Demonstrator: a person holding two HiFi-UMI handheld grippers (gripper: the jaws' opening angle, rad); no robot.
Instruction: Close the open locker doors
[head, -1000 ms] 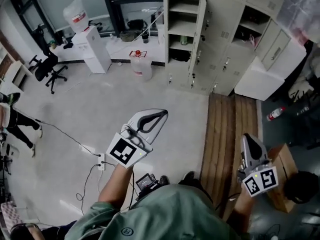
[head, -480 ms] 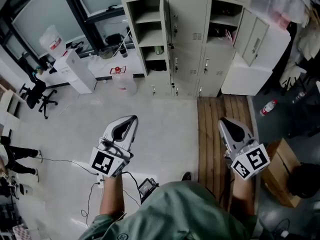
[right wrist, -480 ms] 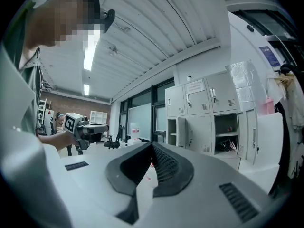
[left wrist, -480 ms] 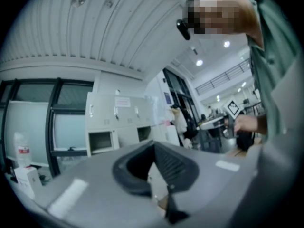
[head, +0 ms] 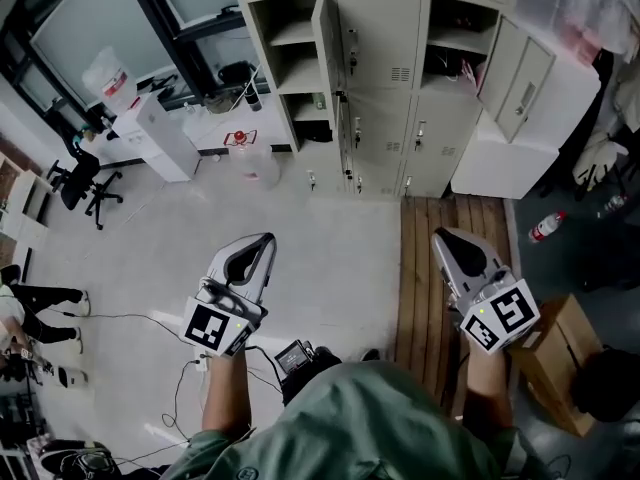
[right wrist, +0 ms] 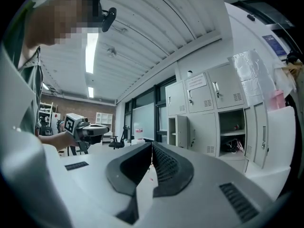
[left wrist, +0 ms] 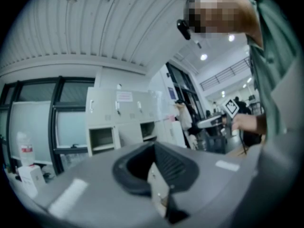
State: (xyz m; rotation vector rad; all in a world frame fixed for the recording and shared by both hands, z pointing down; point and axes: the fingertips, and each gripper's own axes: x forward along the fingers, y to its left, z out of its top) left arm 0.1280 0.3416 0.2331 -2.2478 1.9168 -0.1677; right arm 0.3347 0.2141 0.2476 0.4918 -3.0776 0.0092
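Observation:
A bank of beige lockers (head: 385, 58) stands across the top of the head view. The left locker (head: 290, 68) gapes, showing shelves, with its door (head: 325, 23) swung out. A right compartment (head: 455, 43) is open too, its door (head: 522, 78) hanging wide. My left gripper (head: 262, 240) is shut and empty over the grey floor, well short of the lockers. My right gripper (head: 446, 236) is likewise shut and empty, above the wooden strip. The right gripper view shows both open lockers (right wrist: 174, 129) (right wrist: 232, 134) ahead; the left gripper view shows them (left wrist: 100, 139) too.
A white water dispenser (head: 155, 133) and a floor jug (head: 243, 158) stand left of the lockers. An office chair (head: 80, 178) and a person's legs (head: 30, 298) are far left. Cables (head: 140, 313) cross the floor. A cardboard box (head: 550, 353) and a bottle (head: 545, 226) lie at right.
The view has swung so the lockers sit more square ahead. My right gripper has risen and moved forward over the wooden strip. Both grippers stay shut.

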